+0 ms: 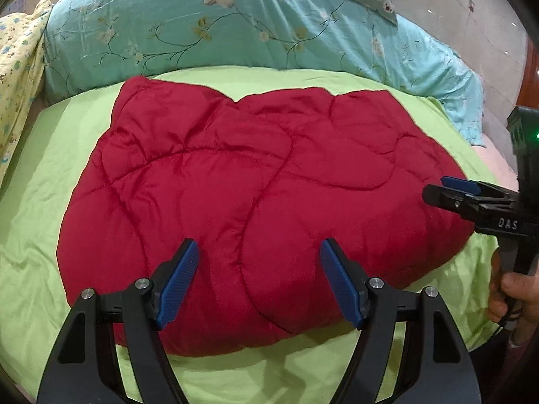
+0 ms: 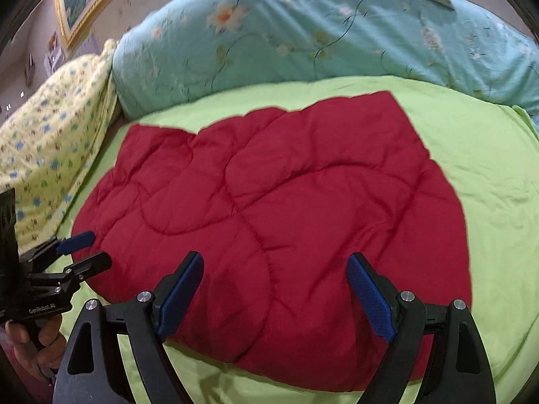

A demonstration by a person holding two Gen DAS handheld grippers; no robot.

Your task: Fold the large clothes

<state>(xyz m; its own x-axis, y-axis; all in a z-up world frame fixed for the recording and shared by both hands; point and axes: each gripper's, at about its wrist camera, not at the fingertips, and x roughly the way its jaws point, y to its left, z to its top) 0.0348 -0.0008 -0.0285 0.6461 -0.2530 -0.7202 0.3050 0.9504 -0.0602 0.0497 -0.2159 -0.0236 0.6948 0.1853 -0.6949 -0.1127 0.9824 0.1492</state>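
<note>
Blue-padded fingers of the left hand-held gripper (image 1: 259, 281) stand wide apart over the near edge of the red quilted garment (image 1: 256, 195), gripping nothing. That garment — padded, stitched in curved seams, probably a jacket though no sleeve or collar shows — lies flat on the green bedsheet (image 1: 40, 202), its long axis running left to right across both views. Beyond it, at the far side of the bed, sits the teal floral quilt (image 1: 209, 23), with a yellow printed blanket (image 1: 17, 67) at far left.

Both tools face the garment from the near side. The right hand-held gripper (image 2: 274, 298) is likewise spread and empty, hovering above the near hem toward the garment's right end — the left one sits nearer the left end. Any fold probably starts from this near edge.
</note>
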